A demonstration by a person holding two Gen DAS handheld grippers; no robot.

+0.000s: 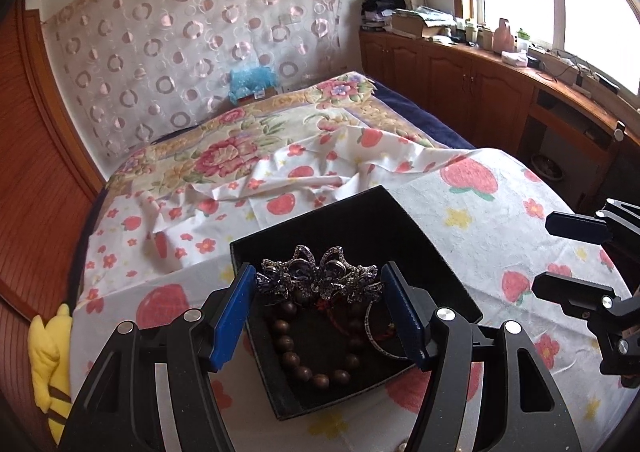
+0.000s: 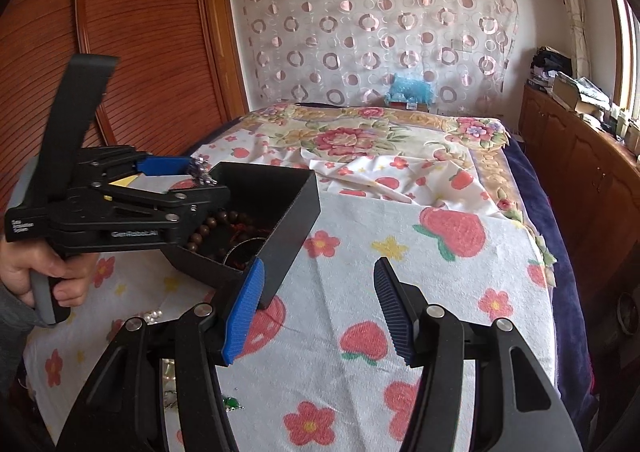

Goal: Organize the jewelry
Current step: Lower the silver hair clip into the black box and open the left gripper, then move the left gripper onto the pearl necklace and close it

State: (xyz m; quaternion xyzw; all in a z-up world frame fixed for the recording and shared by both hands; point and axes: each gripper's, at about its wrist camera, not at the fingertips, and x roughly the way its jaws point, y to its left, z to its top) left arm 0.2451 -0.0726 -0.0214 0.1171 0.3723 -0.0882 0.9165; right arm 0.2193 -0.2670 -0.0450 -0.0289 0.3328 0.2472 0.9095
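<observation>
A black open box (image 1: 416,236) stands on the strawberry-print cloth. Inside lie a brown wooden bead bracelet (image 1: 296,356), a red cord and a thin bangle (image 1: 374,332). My left gripper (image 1: 320,284) is over the box, shut on a jewelled bow-shaped hair clip (image 1: 320,276) held between its blue pads. In the right wrist view the same box (image 2: 288,228), the left gripper (image 2: 200,172) and the clip (image 2: 202,172) show at left. My right gripper (image 2: 320,308) is open and empty, just right of the box, above the cloth.
Loose pieces lie on the cloth near the front: white pearls (image 2: 154,317) and a green pendant (image 2: 232,403). A bed with floral cover (image 2: 360,140) extends behind. A yellow plush (image 1: 50,364) sits at left. Wooden cabinets (image 1: 480,92) run along the right.
</observation>
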